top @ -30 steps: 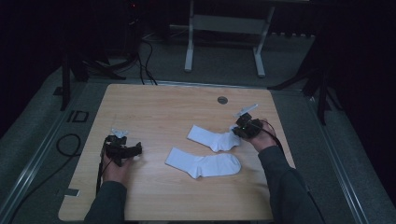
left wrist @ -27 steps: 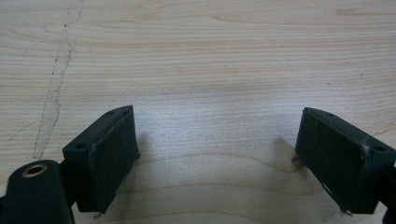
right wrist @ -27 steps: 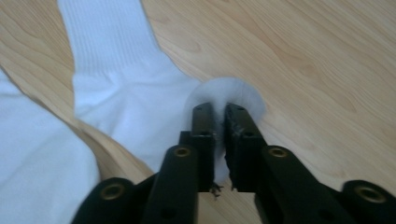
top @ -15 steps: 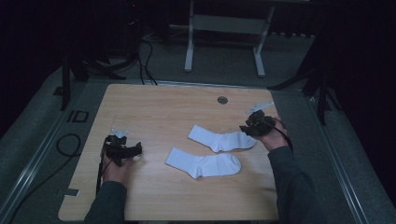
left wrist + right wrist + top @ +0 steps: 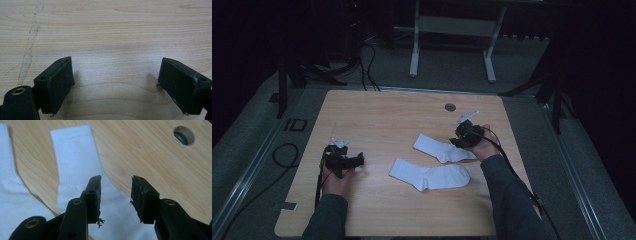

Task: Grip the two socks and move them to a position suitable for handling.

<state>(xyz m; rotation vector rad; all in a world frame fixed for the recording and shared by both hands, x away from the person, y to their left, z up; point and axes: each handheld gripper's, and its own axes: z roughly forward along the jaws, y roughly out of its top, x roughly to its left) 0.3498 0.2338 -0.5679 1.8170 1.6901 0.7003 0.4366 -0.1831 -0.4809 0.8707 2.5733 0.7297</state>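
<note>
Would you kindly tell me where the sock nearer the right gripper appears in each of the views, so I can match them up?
High view: the upper sock lies right of centre on the table, its toe end by the right gripper.
Left gripper view: not in it; bare wood between open jaws.
Right gripper view: the same sock runs from top centre down under the open jaws.
Shared landmark: the round table hole, seen top right in the right gripper view.

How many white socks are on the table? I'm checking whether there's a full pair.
2. One sock lies flat right of the table's middle, its foot end by the right tool. The other sock lies just nearer the person, beside it. None seems hidden.
</note>
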